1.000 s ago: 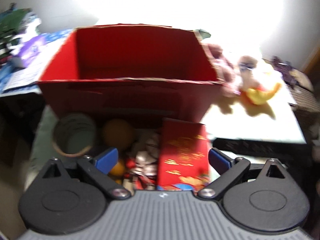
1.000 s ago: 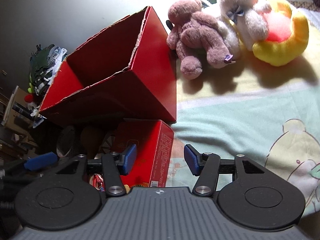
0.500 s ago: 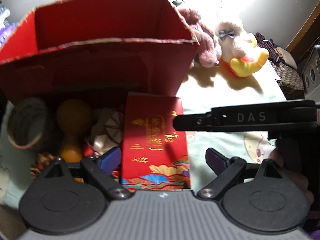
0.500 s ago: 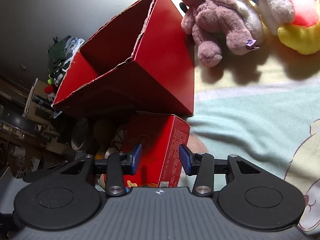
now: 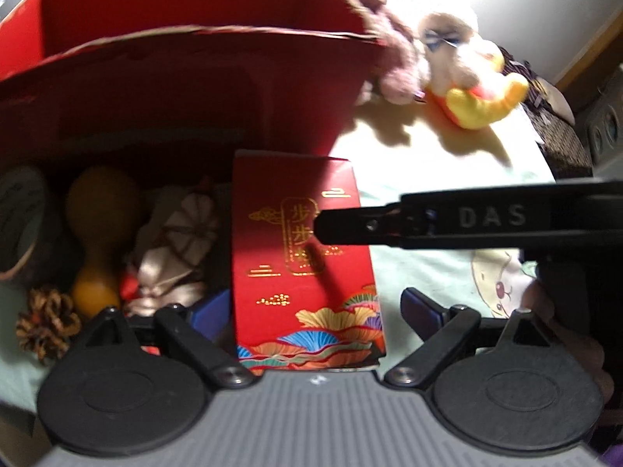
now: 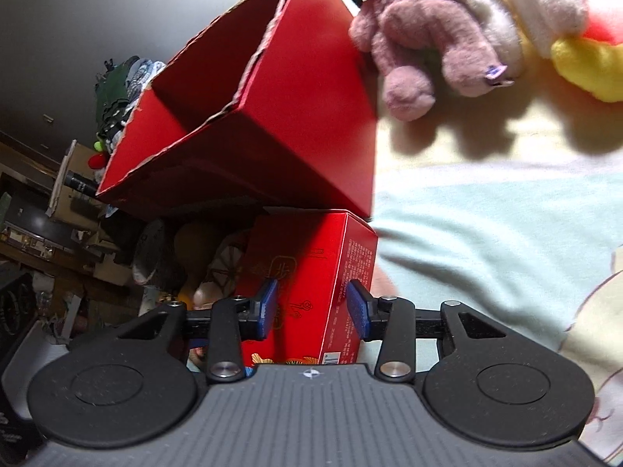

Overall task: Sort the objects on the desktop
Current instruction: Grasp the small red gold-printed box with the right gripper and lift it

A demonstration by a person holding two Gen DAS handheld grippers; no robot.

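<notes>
A red gift box (image 5: 303, 257) with gold lettering lies flat on the cloth, in front of a large open red carton (image 5: 187, 89). My left gripper (image 5: 315, 309) is open and straddles the box's near end; its left pad is beside the box and its right pad stands clear. My right gripper (image 6: 313, 309) hovers over the same gift box (image 6: 311, 272), partly open, with its blue pads apart. In the left wrist view it reaches in from the right as a black bar (image 5: 467, 218) that casts a shadow on the box top.
Left of the box lie a yellow gourd (image 5: 97, 233), a pine cone (image 5: 46, 323), a tape roll (image 5: 19, 222) and a beige satin figure (image 5: 175, 249). A pink plush bear (image 6: 428, 39) and a yellow-white plush (image 5: 479, 93) sit beside the carton (image 6: 303, 116). The pale green cloth (image 6: 486, 253) is to the right.
Both grippers have moved in closer to the red gift box. The right gripper has come over the box top, and its pads stand closer together than a second ago.
</notes>
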